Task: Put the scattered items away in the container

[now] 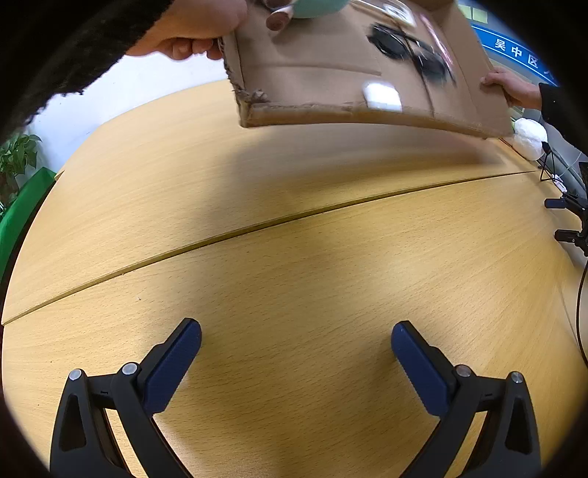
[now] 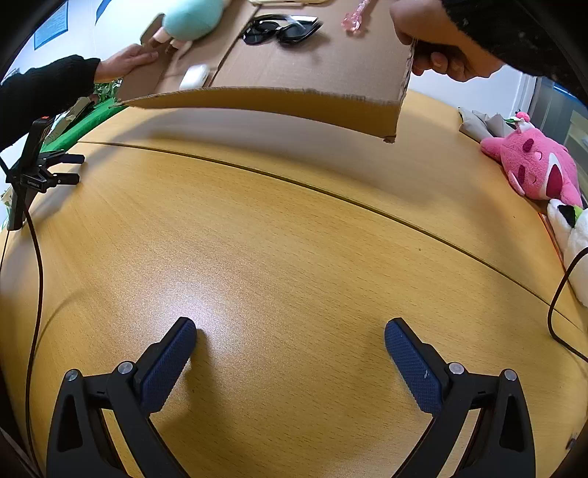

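A person's two hands [image 1: 183,40] [image 2: 444,60] hold a brown cardboard sheet [image 1: 330,88] [image 2: 312,73] tilted above the far side of the wooden table [image 1: 294,239] [image 2: 275,239]. On it lie black sunglasses [image 1: 411,51] [image 2: 283,31], a small white case [image 1: 382,96] [image 2: 194,76], a teal plush toy [image 1: 316,7] [image 2: 191,18] and a pink trinket [image 2: 354,16]. My left gripper [image 1: 296,340] is open over bare table near the front. My right gripper [image 2: 290,338] is open too, with nothing between its fingers.
A pink plush [image 2: 536,165] and a white plush [image 2: 569,235] lie at the table's right edge. A black clamp stand [image 2: 33,172] [image 1: 569,220] with a cable stands at the edge. A white crumpled wad [image 1: 529,138] and a green surface [image 1: 22,209] sit beyond.
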`<state>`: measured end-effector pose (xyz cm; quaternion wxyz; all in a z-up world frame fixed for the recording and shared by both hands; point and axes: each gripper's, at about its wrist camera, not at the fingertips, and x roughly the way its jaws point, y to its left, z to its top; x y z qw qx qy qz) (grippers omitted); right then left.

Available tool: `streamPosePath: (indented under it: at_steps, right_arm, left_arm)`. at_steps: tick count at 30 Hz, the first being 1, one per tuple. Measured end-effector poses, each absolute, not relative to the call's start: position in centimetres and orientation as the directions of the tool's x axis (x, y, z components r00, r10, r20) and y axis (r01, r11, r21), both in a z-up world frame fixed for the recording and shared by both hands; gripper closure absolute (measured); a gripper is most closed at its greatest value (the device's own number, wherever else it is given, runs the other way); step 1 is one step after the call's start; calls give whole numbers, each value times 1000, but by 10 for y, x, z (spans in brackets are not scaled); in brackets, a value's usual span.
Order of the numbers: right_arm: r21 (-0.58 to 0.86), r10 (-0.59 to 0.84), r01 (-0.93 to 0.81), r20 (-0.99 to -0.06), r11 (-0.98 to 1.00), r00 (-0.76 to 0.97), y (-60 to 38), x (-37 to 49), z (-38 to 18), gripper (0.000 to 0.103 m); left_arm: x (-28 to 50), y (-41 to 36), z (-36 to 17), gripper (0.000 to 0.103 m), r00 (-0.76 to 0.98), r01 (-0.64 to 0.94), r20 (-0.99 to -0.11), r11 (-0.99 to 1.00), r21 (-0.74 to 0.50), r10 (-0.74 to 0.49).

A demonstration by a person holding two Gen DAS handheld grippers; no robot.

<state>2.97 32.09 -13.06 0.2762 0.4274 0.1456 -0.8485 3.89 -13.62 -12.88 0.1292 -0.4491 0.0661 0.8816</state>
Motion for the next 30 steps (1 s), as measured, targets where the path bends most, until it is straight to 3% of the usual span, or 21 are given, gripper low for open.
streamPosePath:
  at_steps: [30]
  right_arm:
    - [-11, -344, 594, -807, -804, -480, 322, 29, -131, 0]
  left_arm:
    - [41, -138, -129, 0, -562, -293, -809, -956, 1, 171]
